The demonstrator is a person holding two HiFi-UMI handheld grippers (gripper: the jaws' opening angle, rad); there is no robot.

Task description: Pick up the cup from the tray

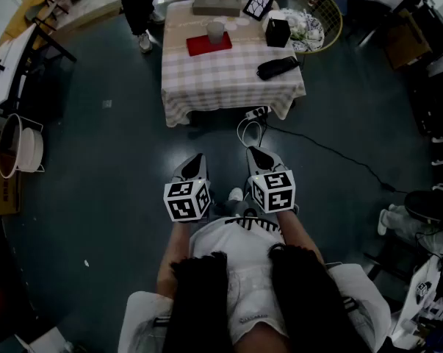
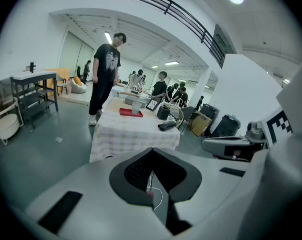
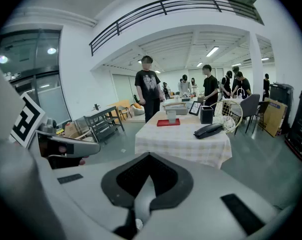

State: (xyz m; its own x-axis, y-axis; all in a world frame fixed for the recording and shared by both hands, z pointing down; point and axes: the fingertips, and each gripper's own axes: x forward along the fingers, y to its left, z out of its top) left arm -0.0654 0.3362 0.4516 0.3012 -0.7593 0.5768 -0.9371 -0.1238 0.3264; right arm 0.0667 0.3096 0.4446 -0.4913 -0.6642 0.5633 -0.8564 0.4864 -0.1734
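A pale cup (image 1: pixel 216 31) stands upright on a red tray (image 1: pixel 199 48) at the far side of a table with a checked cloth (image 1: pixel 228 79). Both gripper views show the cup (image 2: pixel 136 107) (image 3: pixel 171 116) and the tray (image 2: pixel 126 112) (image 3: pixel 161 123) small and far ahead. My left gripper (image 1: pixel 197 158) and right gripper (image 1: pixel 256 153) hang side by side over the dark floor in front of my lap, well short of the table. The left gripper (image 2: pixel 152 150) has its jaws together with nothing held. The right gripper (image 3: pixel 149 155) is shut and empty too.
A black case (image 1: pixel 278 67), a black box (image 1: pixel 278 31) and a wire basket (image 1: pixel 317 20) share the table. A person (image 1: pixel 137 6) stands at its far left corner. A white cable and power strip (image 1: pixel 254 116) lie on the floor before the table. A shelf cart (image 1: pixel 19 57) stands left.
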